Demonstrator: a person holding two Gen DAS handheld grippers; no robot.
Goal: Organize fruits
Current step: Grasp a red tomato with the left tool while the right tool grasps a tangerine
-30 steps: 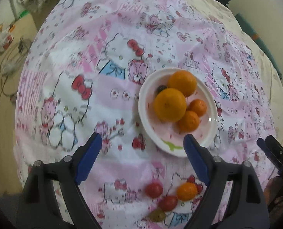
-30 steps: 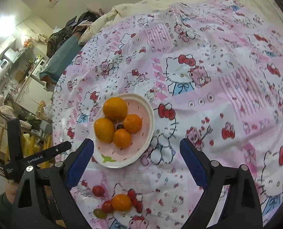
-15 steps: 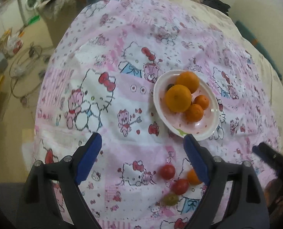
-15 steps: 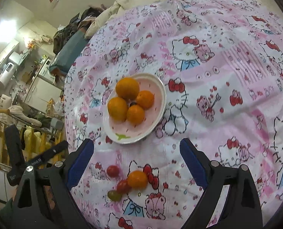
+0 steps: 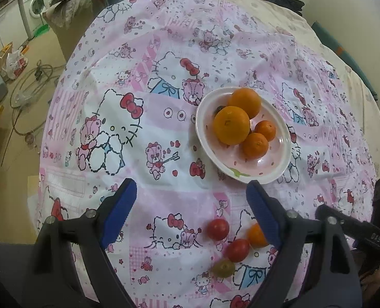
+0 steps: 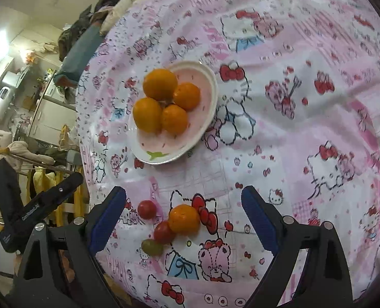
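Four round orange fruits (image 5: 231, 125) are piled in a white oval plate (image 5: 279, 172) at the middle of the frame. A small loose orange (image 6: 184, 218), two red tomatoes (image 6: 147, 209) and a green grape (image 6: 152, 247) are seen lower down on the pink cartoon cloth (image 6: 292, 128). The left gripper (image 5: 191, 211) and right gripper (image 6: 183, 214) are held wide open, with nothing in them.

I count one shallow white plate with a pink centre (image 5: 282, 154) (image 6: 210, 82). On it lie four round oranges: two large (image 5: 231, 125) (image 6: 160, 84) and two small (image 5: 255, 145) (image 6: 175, 119), plus one small dark fruit (image 5: 218, 108), mostly hidden. Near the plate, on the cloth, I count one small loose orange (image 5: 256, 235) (image 6: 183, 218), two red cherry tomatoes (image 5: 217, 229) (image 6: 147, 209) and one green grape (image 5: 223, 268) (image 6: 152, 247).
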